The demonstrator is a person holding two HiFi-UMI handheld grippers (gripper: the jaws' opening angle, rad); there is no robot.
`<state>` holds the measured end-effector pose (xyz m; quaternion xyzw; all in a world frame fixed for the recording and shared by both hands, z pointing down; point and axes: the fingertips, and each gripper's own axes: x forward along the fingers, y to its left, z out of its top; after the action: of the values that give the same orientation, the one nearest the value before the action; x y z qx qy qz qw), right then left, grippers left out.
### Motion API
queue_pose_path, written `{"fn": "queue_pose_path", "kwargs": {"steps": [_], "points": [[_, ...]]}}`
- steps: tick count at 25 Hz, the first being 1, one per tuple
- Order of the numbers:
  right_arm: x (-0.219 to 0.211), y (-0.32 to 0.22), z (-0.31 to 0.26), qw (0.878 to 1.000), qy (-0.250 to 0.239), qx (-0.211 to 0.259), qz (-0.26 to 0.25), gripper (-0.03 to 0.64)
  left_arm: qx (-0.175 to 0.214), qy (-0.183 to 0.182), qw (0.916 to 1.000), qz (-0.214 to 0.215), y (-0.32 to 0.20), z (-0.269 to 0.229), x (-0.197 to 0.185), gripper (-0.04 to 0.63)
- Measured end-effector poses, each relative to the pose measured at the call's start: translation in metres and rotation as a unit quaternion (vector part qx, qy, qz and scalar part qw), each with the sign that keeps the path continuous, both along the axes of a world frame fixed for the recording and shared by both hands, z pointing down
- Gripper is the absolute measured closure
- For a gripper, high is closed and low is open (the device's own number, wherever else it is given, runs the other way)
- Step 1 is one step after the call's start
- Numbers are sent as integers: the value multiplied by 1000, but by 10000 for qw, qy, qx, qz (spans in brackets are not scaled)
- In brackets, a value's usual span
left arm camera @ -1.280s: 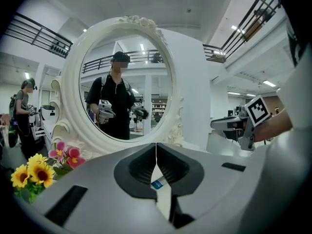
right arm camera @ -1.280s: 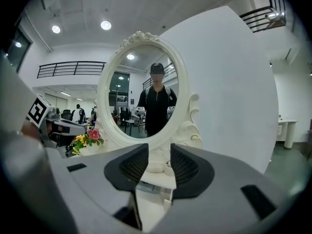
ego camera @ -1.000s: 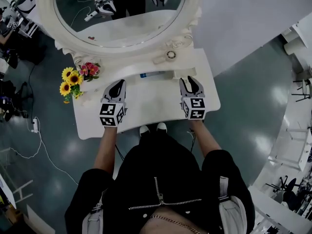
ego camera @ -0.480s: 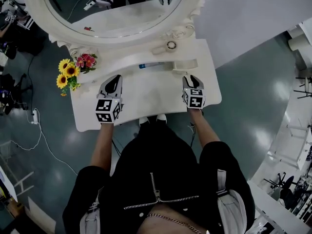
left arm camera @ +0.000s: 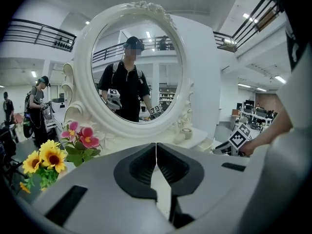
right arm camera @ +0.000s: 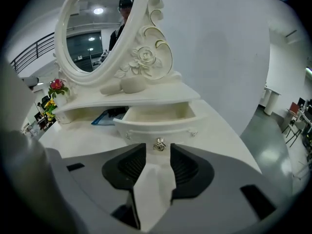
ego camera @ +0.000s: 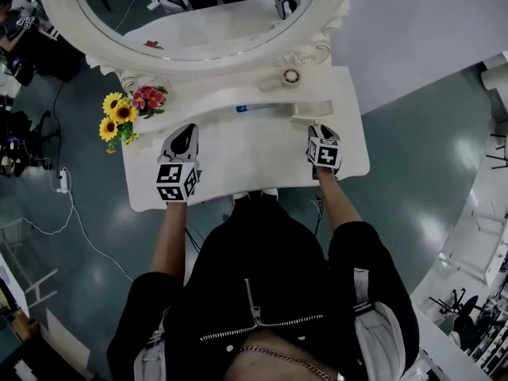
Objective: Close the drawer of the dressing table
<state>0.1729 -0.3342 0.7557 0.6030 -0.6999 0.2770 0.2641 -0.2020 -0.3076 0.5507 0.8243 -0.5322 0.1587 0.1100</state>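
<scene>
1 drawer (right arm camera: 157, 115) out, 1 knob (right arm camera: 159, 144) ahead of r claw (right arm camera: 158, 149), freshly opened wide, l claw (left arm camera: 156, 149) closed

Bare tabletop (ego camera: 238, 163) open mid-desk, pulled-out drawer (right arm camera: 157, 126) just ahead of right tool (ego camera: 318, 133), flowers (ego camera: 127, 114) crowding left corner

A glossy grey-green floor (ego camera: 413, 157) throws back soft patches of overhead light. A plain white wall panel (ego camera: 421, 14) fills the upper right of the head view, and a white power strip (ego camera: 59, 181) lies on the floor at the left. In the left gripper view, a mezzanine with black railings (left arm camera: 36, 33) runs along the hall. Ceiling strip lights (left arm camera: 280, 79) glow, and desks with monitors (left arm camera: 253, 112) stand far right.
</scene>
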Motion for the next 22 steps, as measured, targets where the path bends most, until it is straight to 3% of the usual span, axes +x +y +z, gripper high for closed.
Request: {"fn": "queue_pose_path", "kwargs": {"steps": [22], "points": [[0, -8, 16, 9993, -53, -341, 137, 517, -119, 36, 9998, -138, -11, 9, -5, 574]]}}
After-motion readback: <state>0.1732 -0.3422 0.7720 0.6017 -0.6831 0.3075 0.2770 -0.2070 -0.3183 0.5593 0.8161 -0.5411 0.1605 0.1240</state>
